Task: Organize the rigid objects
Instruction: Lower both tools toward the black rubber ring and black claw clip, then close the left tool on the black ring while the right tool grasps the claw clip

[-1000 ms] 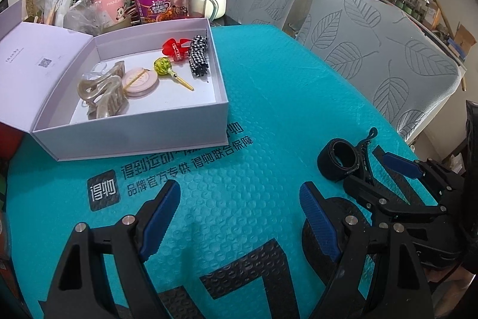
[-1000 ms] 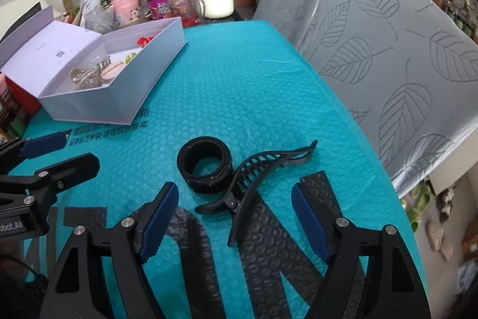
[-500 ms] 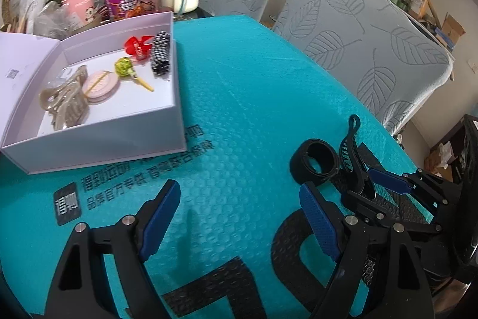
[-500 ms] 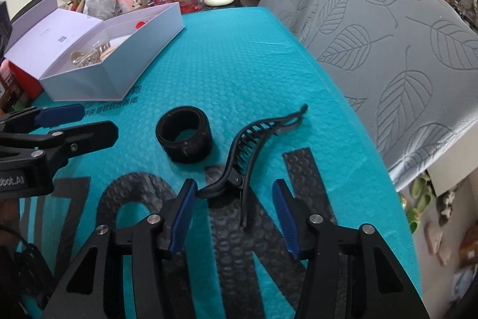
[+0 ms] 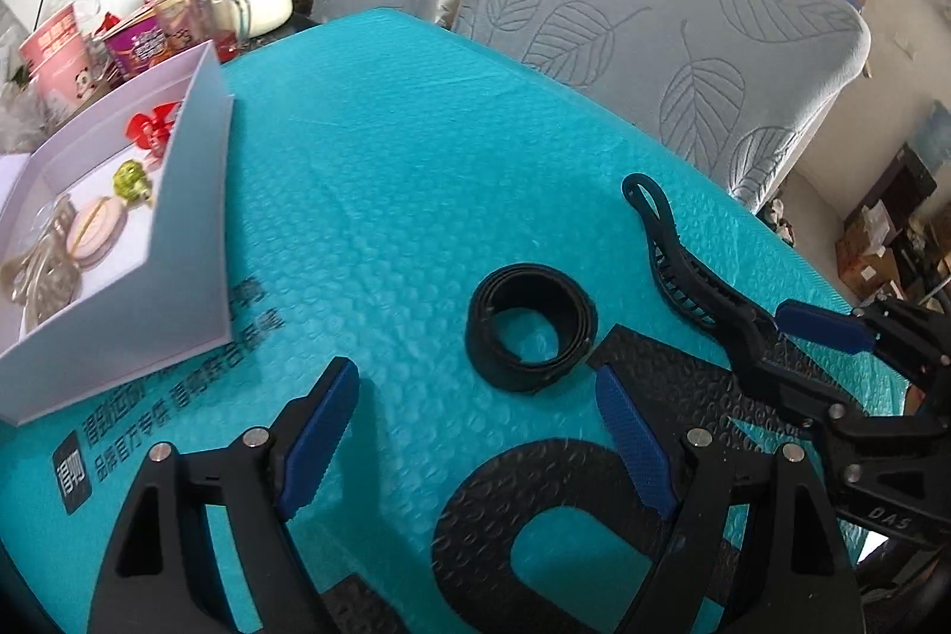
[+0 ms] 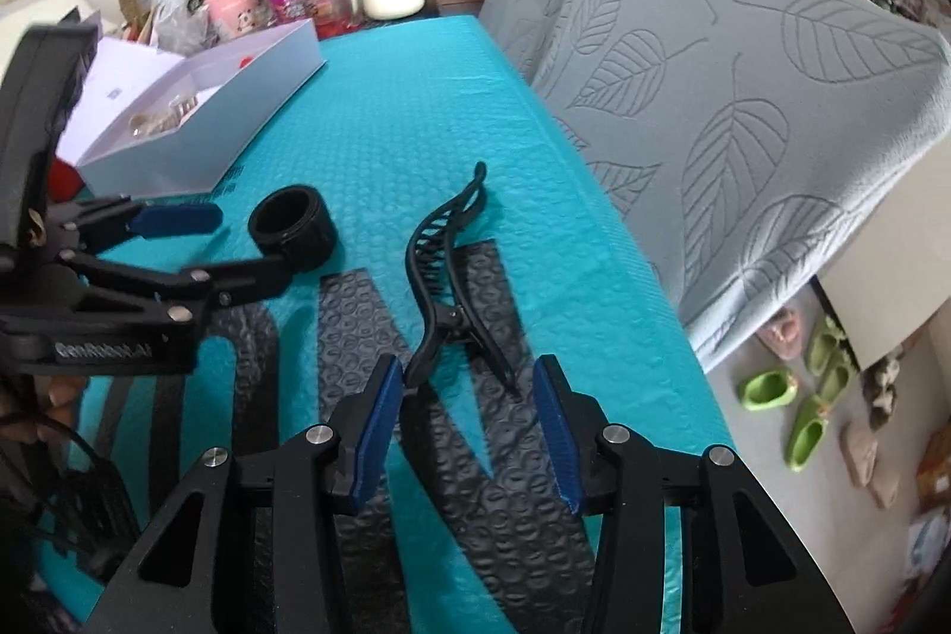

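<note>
Lay curved and toothy on bumpy teal tabletop [image 6: 416, 111]: black plastic hair claw [image 6: 443, 271], handles between closing right tongs [image 6: 469, 432]. Sat round nearby: black band roll [image 5: 531, 333], before spread, empty left tongs [image 5: 475, 444].

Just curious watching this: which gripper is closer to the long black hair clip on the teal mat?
Right. The right gripper straddles the hair clip's handle end, jaws closing around it. The left gripper sits off to the side, by the black ring.

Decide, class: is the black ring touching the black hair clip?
Apart. The right wrist view shows teal mat between the black ring and black hair clip.
</note>
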A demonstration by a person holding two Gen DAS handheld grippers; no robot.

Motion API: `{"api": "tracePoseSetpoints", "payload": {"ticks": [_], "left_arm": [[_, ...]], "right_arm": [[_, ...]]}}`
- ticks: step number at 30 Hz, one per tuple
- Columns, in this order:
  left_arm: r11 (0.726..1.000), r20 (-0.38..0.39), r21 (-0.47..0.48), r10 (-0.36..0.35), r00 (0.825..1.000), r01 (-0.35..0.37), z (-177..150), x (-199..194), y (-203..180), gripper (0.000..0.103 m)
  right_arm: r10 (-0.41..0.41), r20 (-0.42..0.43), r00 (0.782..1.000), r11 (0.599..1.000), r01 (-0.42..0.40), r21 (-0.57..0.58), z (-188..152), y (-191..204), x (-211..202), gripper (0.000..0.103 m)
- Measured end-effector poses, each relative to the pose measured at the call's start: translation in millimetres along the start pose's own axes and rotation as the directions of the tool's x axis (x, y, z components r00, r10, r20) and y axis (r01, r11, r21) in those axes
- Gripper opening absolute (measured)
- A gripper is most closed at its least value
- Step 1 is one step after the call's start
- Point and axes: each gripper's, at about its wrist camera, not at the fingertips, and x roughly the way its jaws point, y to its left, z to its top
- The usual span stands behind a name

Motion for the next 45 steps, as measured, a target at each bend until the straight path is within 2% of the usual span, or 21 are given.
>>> {"api": "tracePoseSetpoints", "payload": {"ticks": [3,7,10,11,12,15,19,20,21,28,30,34,45], "left_arm": [[1.0,0.008,0.013,-0.004,1.0,0.004,5,5,-2,0.082],[1.0,0.024,0.029,0.003,1.0,-0.003,10,11,-2,0.08],[0.998,0.045,0.062,0.025,0.999,-0.028,11,13,-5,0.06],[0.997,0.056,0.067,0.035,0.998,-0.039,11,12,-5,0.047],[0.997,0.067,0.079,0.019,0.998,-0.024,10,11,-6,0.042],[0.995,0.075,0.099,0.024,0.997,-0.032,9,11,-8,0.042],[0.997,0.067,0.079,0.016,0.998,-0.021,6,7,-3,0.042],[0.997,0.067,0.076,0.019,0.998,-0.024,3,5,-3,0.042],[0.997,0.068,0.072,0.021,0.997,-0.026,0,2,-4,0.042],[0.999,0.07,0.019,0.039,0.997,-0.04,-21,-15,4,0.042],[0.999,0.074,-0.003,0.042,0.996,-0.042,-27,-22,8,0.042],[0.998,0.091,-0.023,0.055,0.994,-0.054,-36,-34,12,0.042],[0.993,0.114,-0.091,0.084,0.99,-0.074,-61,-60,34,0.042]], "right_arm": [[-0.006,0.022,1.0,1.0,0.006,0.008,3,-3,0,0.051],[0.0,0.029,1.0,1.0,0.0,-0.003,10,0,7,0.051],[0.007,0.019,1.0,1.0,-0.006,-0.01,15,3,14,0.051],[0.01,0.015,1.0,1.0,-0.01,-0.01,17,3,17,0.051],[0.012,0.011,1.0,1.0,-0.012,-0.01,18,3,19,0.051],[-0.002,-0.008,1.0,1.0,0.002,-0.029,21,8,26,0.051],[-0.018,-0.003,1.0,0.999,0.017,-0.05,21,14,27,0.05],[-0.013,-0.002,1.0,0.998,0.012,-0.054,20,15,27,0.045],[-0.006,0.001,1.0,0.998,0.006,-0.06,20,16,26,0.031],[0.001,0.038,0.999,0.997,0.002,-0.083,12,26,16,0.029],[0.005,0.046,0.999,0.997,-0.001,-0.074,10,28,12,0.021],[-0.001,0.053,0.999,0.996,0.006,-0.088,3,35,5,0.019],[0.082,0.03,0.996,0.992,-0.079,-0.099,-8,58,-5,0.019]]}}
